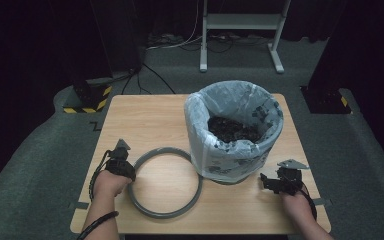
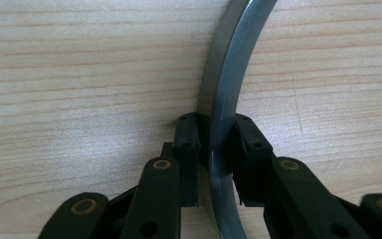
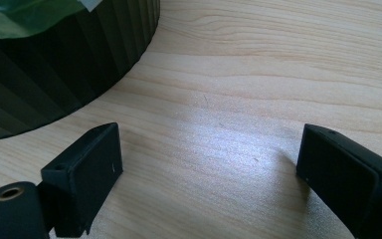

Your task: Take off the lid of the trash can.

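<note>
A grey plastic ring (image 1: 166,214) lies flat on the wooden table (image 1: 140,115), left of a bin (image 1: 230,157) lined with a pale bag. My left gripper (image 1: 128,173) is at the ring's left side. In the left gripper view its two black jaws straddle the ring's band (image 2: 234,64), pads against both sides, so my left gripper (image 2: 218,134) is shut on it. My right gripper (image 1: 266,181) rests low near the bin's right foot. In the right gripper view my right gripper (image 3: 209,154) stands open over bare wood, with the bin's ribbed dark wall (image 3: 54,69) at upper left.
Dark scraps fill the bin's inside (image 1: 232,130). Beyond the table, on grey carpet, stand a white frame stand (image 1: 240,22) and cables. Dark posts with yellow-black bases (image 1: 87,100) flank the table's far corners. The table's front edge is close to both hands.
</note>
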`<action>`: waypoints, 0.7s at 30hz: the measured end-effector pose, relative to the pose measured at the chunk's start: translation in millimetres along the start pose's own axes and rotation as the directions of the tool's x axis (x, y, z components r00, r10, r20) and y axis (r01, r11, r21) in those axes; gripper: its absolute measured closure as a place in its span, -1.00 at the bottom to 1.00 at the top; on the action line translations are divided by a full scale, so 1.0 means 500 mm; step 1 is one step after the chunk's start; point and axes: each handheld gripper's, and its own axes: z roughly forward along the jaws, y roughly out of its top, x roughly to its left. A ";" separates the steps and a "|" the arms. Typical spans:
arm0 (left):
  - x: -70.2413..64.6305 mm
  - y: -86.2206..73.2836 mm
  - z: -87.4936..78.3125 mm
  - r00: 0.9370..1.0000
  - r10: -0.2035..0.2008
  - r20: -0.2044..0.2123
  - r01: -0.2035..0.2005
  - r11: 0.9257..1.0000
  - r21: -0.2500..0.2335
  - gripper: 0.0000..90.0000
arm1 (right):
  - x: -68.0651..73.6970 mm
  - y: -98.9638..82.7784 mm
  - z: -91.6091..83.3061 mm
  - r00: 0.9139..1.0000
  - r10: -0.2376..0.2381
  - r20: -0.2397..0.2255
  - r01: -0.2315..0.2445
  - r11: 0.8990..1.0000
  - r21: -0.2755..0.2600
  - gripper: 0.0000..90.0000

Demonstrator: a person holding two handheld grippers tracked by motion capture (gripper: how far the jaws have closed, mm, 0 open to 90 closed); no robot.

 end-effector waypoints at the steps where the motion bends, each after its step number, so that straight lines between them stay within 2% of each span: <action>1: 0.000 0.000 0.001 1.000 0.003 0.000 -0.003 1.000 0.003 0.62 | 0.000 0.000 0.000 1.000 0.000 0.000 0.000 1.000 0.000 -0.77; 6: 0.002 -0.001 -0.001 1.000 0.000 0.008 0.000 1.000 -0.013 0.50 | 0.000 0.000 0.000 1.000 0.000 0.000 0.000 1.000 0.000 -0.77; 8: 0.004 -0.001 -0.006 1.000 0.011 -0.001 -0.011 1.000 -0.017 0.43 | 0.000 0.000 0.000 1.000 -0.001 0.000 0.001 1.000 0.000 -0.77; 10: 0.005 -0.001 -0.012 1.000 0.011 -0.015 -0.012 0.999 -0.046 0.31 | 0.000 0.000 0.000 1.000 0.000 0.000 0.000 1.000 0.000 -0.77; 13: 0.005 0.001 -0.025 1.000 0.016 -0.013 -0.017 0.997 -0.079 0.20 | 0.000 0.000 0.000 1.000 0.000 0.000 0.000 1.000 0.000 -0.77; 16: -0.004 0.003 -0.034 0.998 0.049 -0.037 -0.054 0.990 -0.132 0.07 | 0.000 0.000 0.000 1.000 0.000 0.000 0.000 1.000 0.000 -0.77; 19: -0.017 0.004 -0.037 0.996 0.078 -0.047 -0.084 0.984 -0.159 -0.06 | 0.000 0.000 0.000 1.000 0.000 0.000 0.000 1.000 0.000 -0.77; 21: -0.027 0.004 -0.037 0.992 0.112 -0.051 -0.119 0.976 -0.183 -0.12 | 0.000 0.000 0.000 1.000 0.000 -0.001 0.000 1.000 0.000 -0.77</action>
